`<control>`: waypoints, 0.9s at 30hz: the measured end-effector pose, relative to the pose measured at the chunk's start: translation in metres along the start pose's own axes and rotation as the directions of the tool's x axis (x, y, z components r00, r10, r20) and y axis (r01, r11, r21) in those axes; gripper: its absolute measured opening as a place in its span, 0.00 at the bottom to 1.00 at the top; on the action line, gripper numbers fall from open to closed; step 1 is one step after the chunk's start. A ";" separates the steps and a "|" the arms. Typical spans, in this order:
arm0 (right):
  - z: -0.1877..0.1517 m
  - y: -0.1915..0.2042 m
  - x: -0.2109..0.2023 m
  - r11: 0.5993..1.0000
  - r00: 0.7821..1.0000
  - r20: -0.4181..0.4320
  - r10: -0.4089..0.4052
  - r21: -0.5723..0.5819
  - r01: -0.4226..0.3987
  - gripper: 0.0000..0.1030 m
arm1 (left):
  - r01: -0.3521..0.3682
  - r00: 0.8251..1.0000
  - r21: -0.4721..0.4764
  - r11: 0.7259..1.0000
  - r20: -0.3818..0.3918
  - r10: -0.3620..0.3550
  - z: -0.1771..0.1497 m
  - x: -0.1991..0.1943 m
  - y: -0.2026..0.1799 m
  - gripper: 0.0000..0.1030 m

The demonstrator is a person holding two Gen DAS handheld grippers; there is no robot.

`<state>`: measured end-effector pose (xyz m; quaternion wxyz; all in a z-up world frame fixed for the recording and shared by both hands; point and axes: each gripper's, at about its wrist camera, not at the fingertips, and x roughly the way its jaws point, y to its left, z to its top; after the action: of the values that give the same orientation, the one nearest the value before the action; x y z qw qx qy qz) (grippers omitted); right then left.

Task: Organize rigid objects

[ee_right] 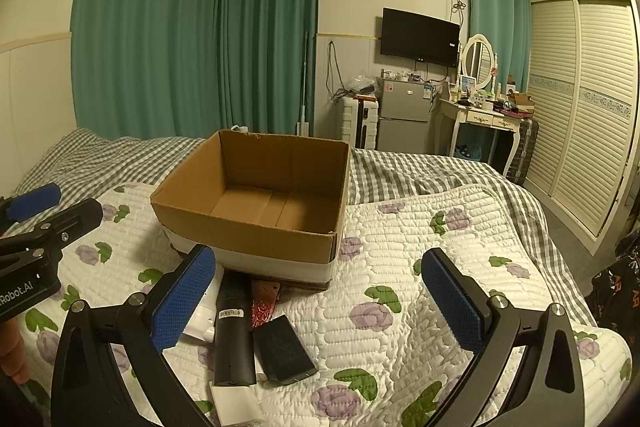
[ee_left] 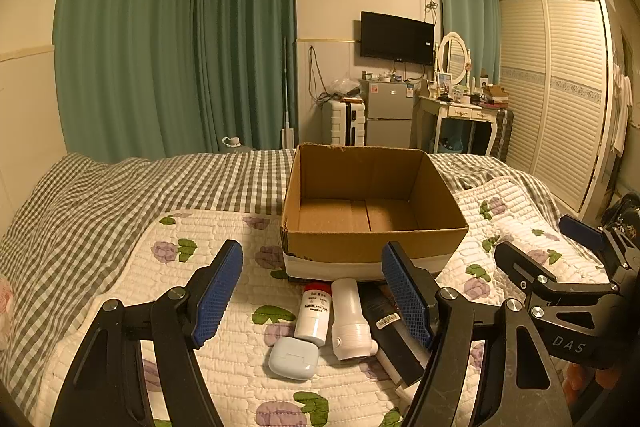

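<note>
An empty open cardboard box (ee_left: 372, 239) (ee_right: 256, 235) stands on the quilted bed. In front of it lie a white bottle with a red cap (ee_left: 314, 313), a white pump bottle (ee_left: 350, 319), a pale blue case (ee_left: 294, 357) and a black tube (ee_left: 394, 335). The right wrist view shows the black tube (ee_right: 234, 335), a black box (ee_right: 284, 351) and a red patterned item (ee_right: 264, 303). My left gripper (ee_left: 312, 291) is open above the items. My right gripper (ee_right: 320, 303) is open, to their right, and shows in the left wrist view (ee_left: 548, 239).
The floral quilt (ee_right: 400, 267) covers a checked bedsheet (ee_left: 120, 195). Beyond the bed stand a small fridge (ee_left: 390, 115), a suitcase (ee_left: 344, 123), a dressing table (ee_left: 460, 115) and a louvred wardrobe (ee_left: 560, 87). Green curtains (ee_left: 160, 47) hang at the left.
</note>
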<state>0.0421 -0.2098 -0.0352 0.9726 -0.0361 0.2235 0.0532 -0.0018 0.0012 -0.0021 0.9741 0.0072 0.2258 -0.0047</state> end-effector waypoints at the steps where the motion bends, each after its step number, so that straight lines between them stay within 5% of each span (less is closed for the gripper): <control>1: 0.000 0.000 0.000 1.000 1.000 0.000 0.000 -0.001 0.000 1.00 | 0.000 1.000 0.001 1.000 -0.001 0.000 0.000 0.000 0.000 0.73; 27: -0.002 0.002 0.004 1.000 1.000 -0.012 0.012 -0.003 -0.012 1.00 | 0.001 1.000 0.000 1.000 0.003 -0.001 -0.001 -0.001 0.000 0.73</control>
<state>0.0449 -0.2080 -0.0393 0.9708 -0.0367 0.2295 0.0593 -0.0027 0.0015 -0.0024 0.9745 0.0070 0.2244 -0.0050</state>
